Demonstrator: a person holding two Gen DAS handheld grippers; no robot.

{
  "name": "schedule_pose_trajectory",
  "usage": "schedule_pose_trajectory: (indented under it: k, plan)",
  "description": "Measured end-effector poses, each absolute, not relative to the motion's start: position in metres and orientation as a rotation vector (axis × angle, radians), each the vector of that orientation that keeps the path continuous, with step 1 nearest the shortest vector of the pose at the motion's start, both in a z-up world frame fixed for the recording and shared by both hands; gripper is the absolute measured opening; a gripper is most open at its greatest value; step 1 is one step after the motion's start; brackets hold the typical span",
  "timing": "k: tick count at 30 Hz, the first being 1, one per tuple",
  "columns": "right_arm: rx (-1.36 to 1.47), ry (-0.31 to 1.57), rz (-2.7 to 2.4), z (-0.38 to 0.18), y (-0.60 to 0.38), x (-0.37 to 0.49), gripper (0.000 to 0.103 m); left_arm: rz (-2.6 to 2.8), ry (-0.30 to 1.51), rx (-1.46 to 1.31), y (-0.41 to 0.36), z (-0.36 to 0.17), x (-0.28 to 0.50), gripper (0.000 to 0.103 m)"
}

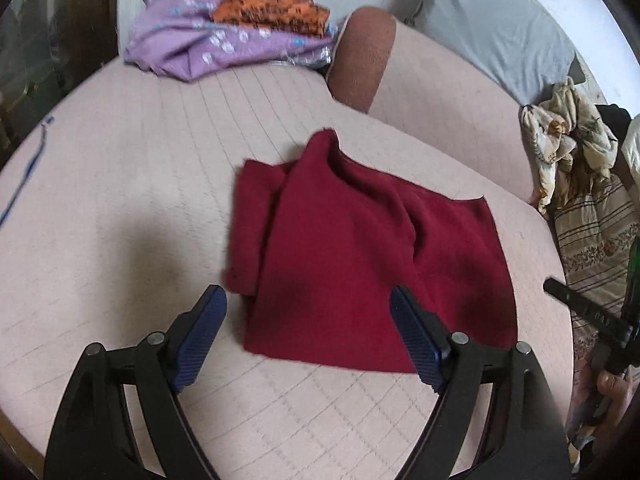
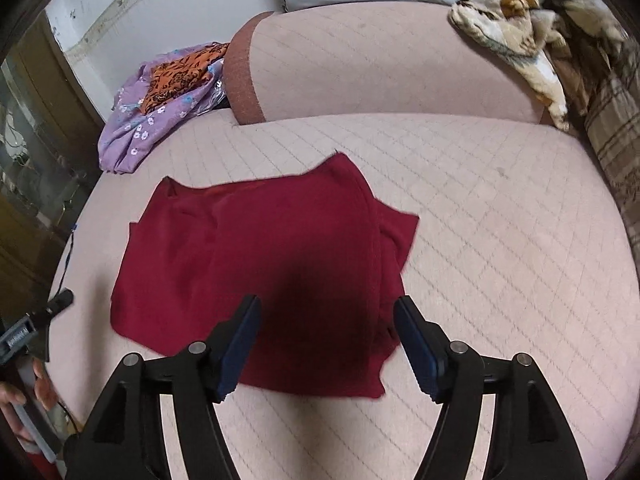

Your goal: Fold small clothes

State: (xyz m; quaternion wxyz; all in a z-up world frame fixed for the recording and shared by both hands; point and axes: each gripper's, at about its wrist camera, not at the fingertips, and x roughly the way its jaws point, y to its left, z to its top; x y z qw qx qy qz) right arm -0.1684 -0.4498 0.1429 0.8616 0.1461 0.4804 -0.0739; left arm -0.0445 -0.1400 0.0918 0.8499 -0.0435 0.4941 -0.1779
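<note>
Pink quilted mattress (image 1: 120,208) as landmark. Purple flowered cloth (image 1: 192,44) heaped at its far left corner, orange black-patterned cloth (image 1: 268,12) lying on top of heap. Pink bolster (image 2: 392,68) with brown end across mattress's far edge, just beside purple heap. Grey pillow (image 1: 492,28) behind bolster. Cream patterned blanket (image 2: 516,32) bunched at mattress's far right, draped over bolster end. Striped bedding (image 1: 600,236) along right edge. Blue cord (image 1: 24,184) at left edge.

Dark red garment (image 1: 360,248) (image 2: 256,264), soft knit-like fabric, lies partly folded on the pink quilted bed cover (image 1: 120,184), roughly rectangular. One pointed corner sticks up at the far edge. A folded-in flap, likely a sleeve, shows along one side. Surface rumpled, a few creases, edges not aligned.
</note>
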Motion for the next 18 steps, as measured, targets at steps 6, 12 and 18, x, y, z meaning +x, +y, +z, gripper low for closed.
schedule_pose_trajectory:
  k: [6,12,18]
  plan:
    - [0.266,1.008,-0.244,0.114,-0.458,-0.11,0.075,-0.39,1.065,-0.132,-0.159,0.069,-0.024,0.084]
    - [0.238,1.02,-0.271,0.072,-0.474,-0.04,0.073,-0.331,1.09,-0.111,-0.162,0.033,0.001,0.084]
    - [0.095,1.013,-0.234,0.053,-0.474,-0.013,0.006,-0.313,1.043,-0.028,-0.167,0.023,0.003,0.084]
